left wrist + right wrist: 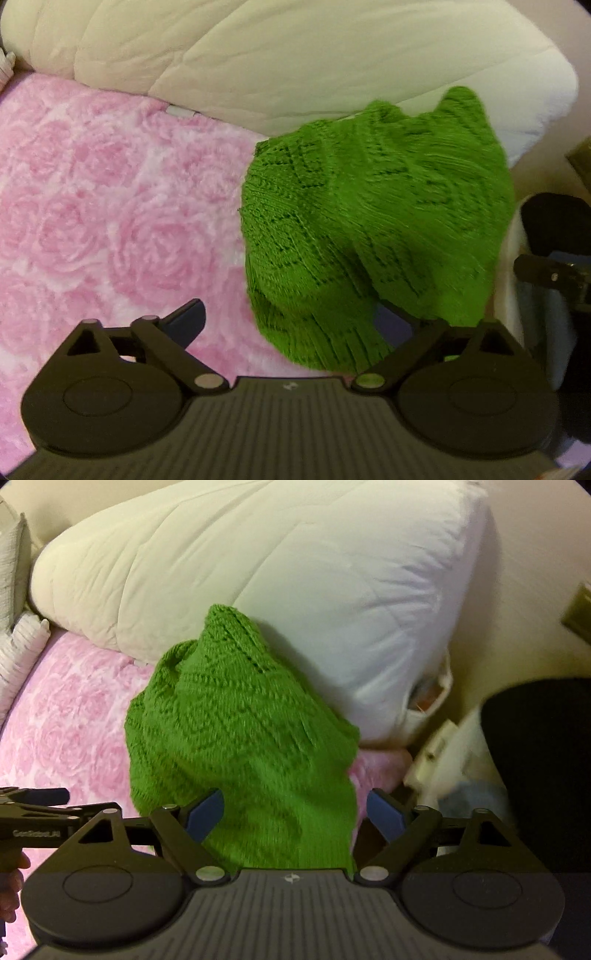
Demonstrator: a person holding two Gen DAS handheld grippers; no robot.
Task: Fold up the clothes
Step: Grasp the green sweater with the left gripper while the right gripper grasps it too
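- The green knitted garment [240, 746] is lying bunched in a heap on the pink rose blanket [62, 738], and its far end is leaning against the white duvet [258, 583] behind it.
- The right gripper [293, 816] is standing with its two fingers wide apart, and the near edge of the garment is passing between them. The blue pads [205, 814] are not pressing the knit; the right-hand pad is just beside the cloth, and I cannot tell if the left-hand pad is touching it.
- The left gripper [291, 325] is also looking spread apart. Its left finger is showing clearly over the bare blanket, while the other finger is mostly hiding under the garment's [369, 221] fringe, so nothing is being clamped as far as I can see.
- From the left gripper, the garment is lying ahead and to the right; from the right gripper, it is lying directly ahead and in the middle. So the right gripper is the nearer and better placed one, in my judgement.
- The long axis of the heap is running away from the right gripper toward the duvet, with the narrow, pointed end at the far side.
- I am judging that the folding is at an early stage, because the garment is crumpled and not spread flat.
- The coming move is probably asking for closing on the near hem and pulling it flat.
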